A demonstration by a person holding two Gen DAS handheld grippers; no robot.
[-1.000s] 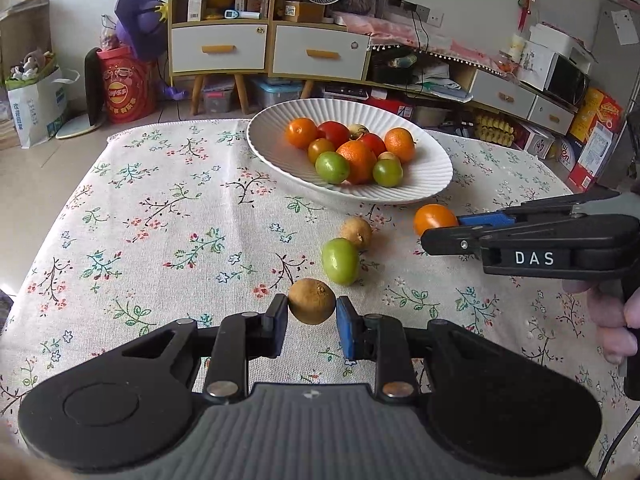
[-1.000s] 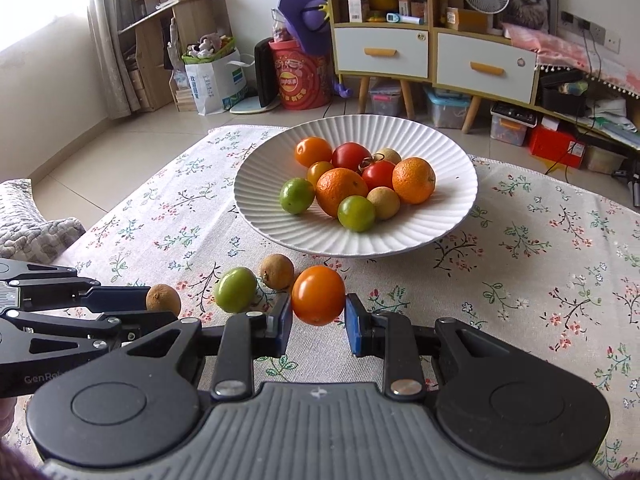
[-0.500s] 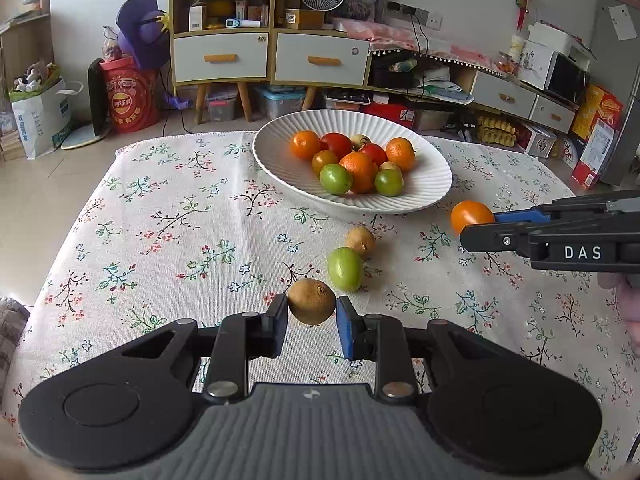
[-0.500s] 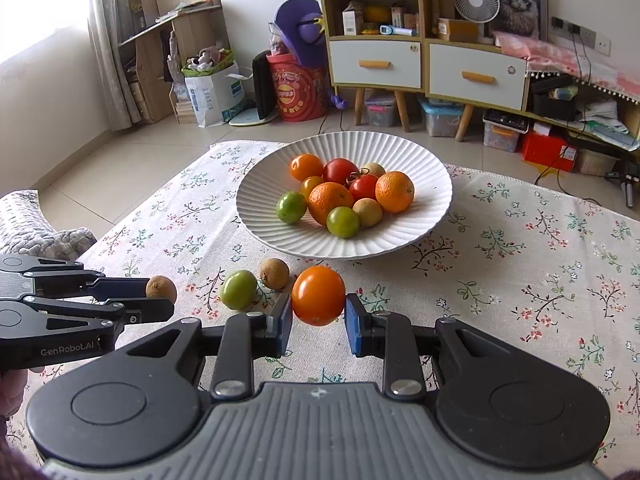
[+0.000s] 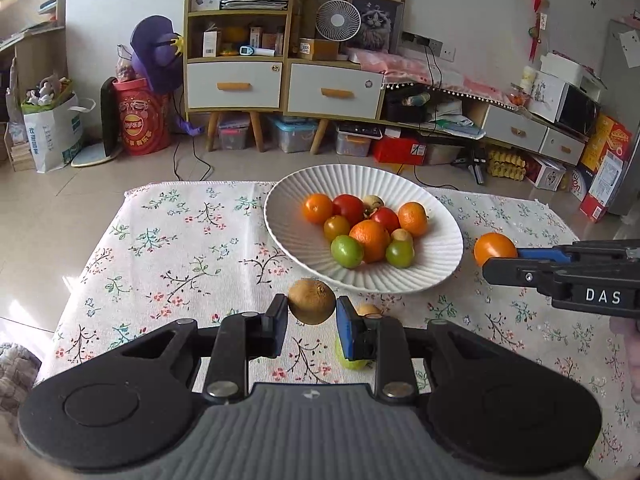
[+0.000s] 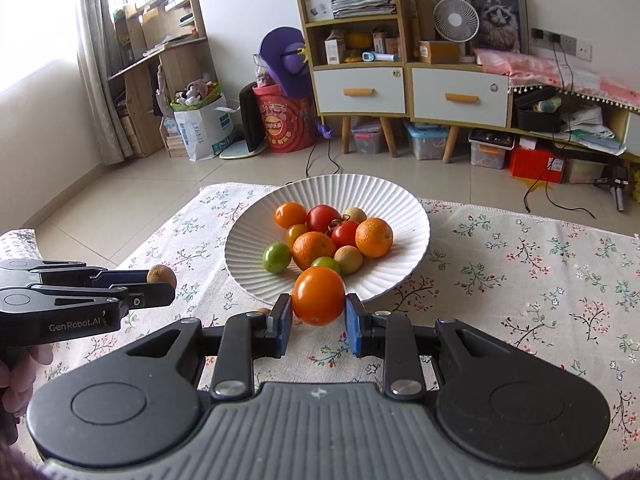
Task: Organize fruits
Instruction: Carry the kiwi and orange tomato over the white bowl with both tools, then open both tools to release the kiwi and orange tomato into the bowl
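Observation:
My left gripper is shut on a brown round fruit and holds it above the flowered tablecloth, just short of the white ribbed bowl. The right gripper is shut on an orange fruit near the bowl's front rim. Each view shows the other gripper from the side, the right gripper with its orange fruit and the left gripper with its brown fruit. Several orange, red, green and tan fruits lie in the bowl. A green fruit and a tan fruit lie on the cloth, half hidden behind my left fingers.
The table's far edge lies just behind the bowl, with tiled floor beyond. Yellow cabinets, a red bucket and storage boxes stand against the far wall. A person's hand holds the left gripper at the lower left.
Both grippers have risen with their fruits, so the table and bowl sit lower in view. The green and tan fruits on the cloth have slipped behind my left fingers.

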